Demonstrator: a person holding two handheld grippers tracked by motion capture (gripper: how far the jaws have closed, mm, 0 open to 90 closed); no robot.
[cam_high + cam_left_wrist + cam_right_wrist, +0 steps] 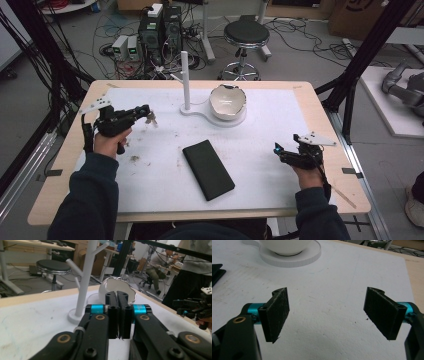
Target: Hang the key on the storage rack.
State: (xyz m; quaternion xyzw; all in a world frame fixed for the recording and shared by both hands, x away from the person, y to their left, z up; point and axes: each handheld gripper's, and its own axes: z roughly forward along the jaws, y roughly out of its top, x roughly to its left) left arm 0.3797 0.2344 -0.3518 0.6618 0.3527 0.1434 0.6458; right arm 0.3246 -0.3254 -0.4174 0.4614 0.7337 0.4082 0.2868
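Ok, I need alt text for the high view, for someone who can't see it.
A person holds the left gripper, shut on a small pale item, above a white-topped table; the right gripper is open near the right edge. A black case lies between them, with a white stand and a white bowl behind.

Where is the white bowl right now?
In the high view the white bowl sits on the round white base at the table's far middle, just right of the white branched stand.
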